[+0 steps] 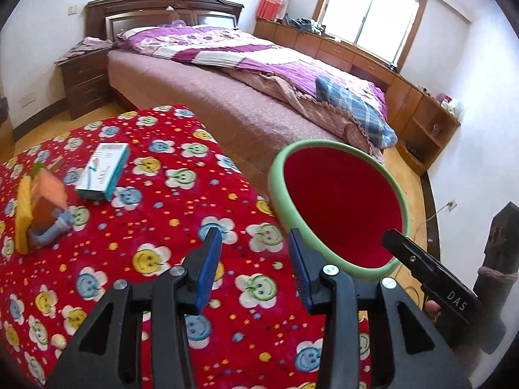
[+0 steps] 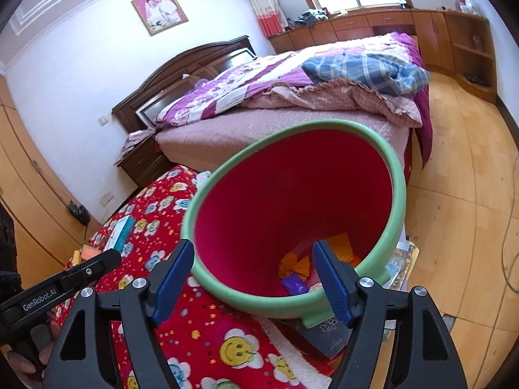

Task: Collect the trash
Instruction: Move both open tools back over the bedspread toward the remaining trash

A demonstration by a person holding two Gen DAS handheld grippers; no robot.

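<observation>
- Far left of the left gripper (image 1: 249, 243), on the red flowered cloth (image 1: 168, 214), lies an orange and yellow item (image 1: 35, 207), blurred, with a blue piece at its foot; by my judgement it is trash left to collect.
- Just right of that, ahead-left of the gripper, lies a white and teal box (image 1: 103, 171), also uncollected.
- The left gripper hangs over the cloth, fingers spread, holding nothing.
- Ahead-right of it is the bin (image 1: 275, 191), green-rimmed, red inside.
- The right gripper (image 2: 253, 265) has its fingers spread at the bin's near rim, empty.
- Just beyond its right finger, orange scraps (image 2: 298, 265) and a purple piece (image 2: 293, 284) sit in the bin, so the collecting looks partly done.
</observation>
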